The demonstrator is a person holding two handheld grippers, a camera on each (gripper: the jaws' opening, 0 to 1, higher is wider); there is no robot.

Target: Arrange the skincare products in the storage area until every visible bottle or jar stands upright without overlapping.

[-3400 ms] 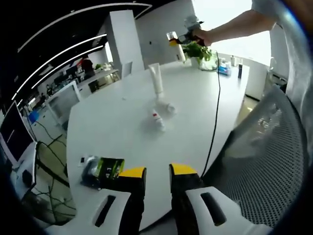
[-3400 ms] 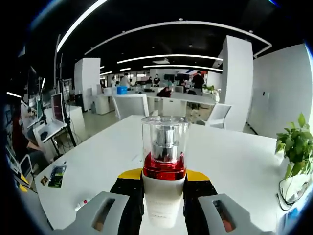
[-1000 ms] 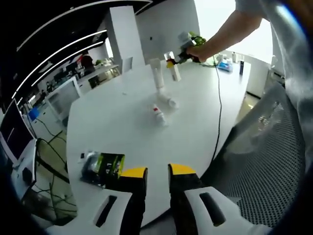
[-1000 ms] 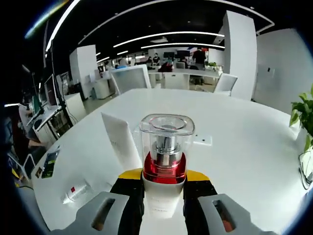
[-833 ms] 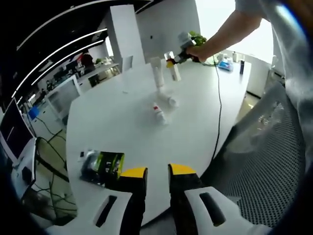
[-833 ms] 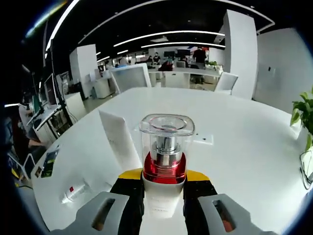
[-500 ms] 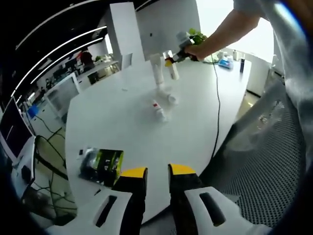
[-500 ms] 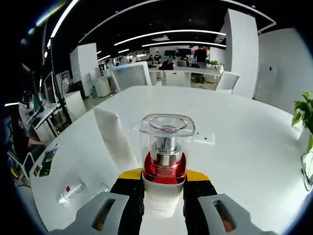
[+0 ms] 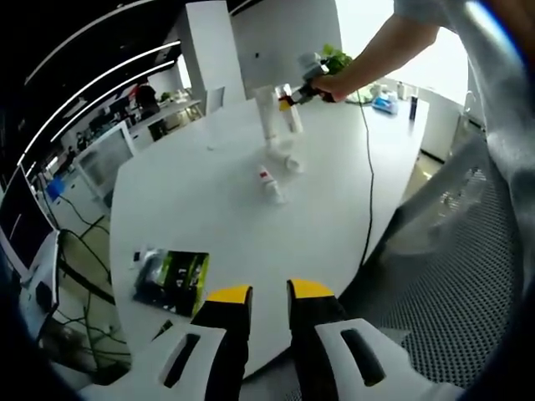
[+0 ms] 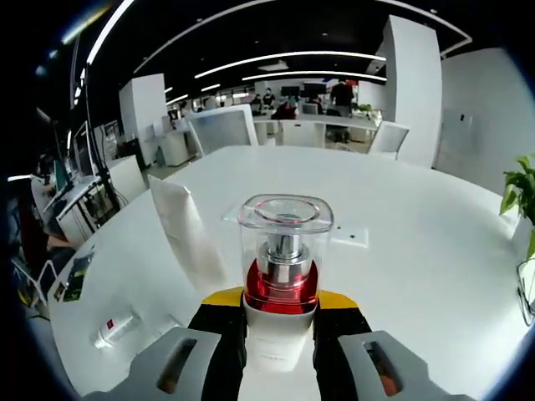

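Note:
A white pump bottle (image 10: 282,276) with a clear cap and red collar stands between the jaws of my right gripper (image 10: 280,313), which is shut on it. In the left gripper view the same bottle (image 9: 292,115) hangs just right of an upright white tube (image 9: 266,125), held by the right gripper (image 9: 294,93) in a person's hand. The tube (image 10: 184,230) stands to the left of the held bottle. Two small white bottles lie on the table: one with a red label (image 9: 269,185) (image 10: 117,328), one nearer the tube (image 9: 286,160). My left gripper (image 9: 269,292) is at the near table edge, jaws close together with nothing between them.
A green and black packet (image 9: 171,280) lies near the table's front left edge. A black cable (image 9: 369,175) runs across the white table (image 9: 201,209). A potted plant (image 9: 336,60) stands at the far side. A mesh chair (image 9: 456,284) is at the right.
The right gripper has carried the pump bottle down from high over the table to beside the upright tube. The left gripper has stayed at the table edge.

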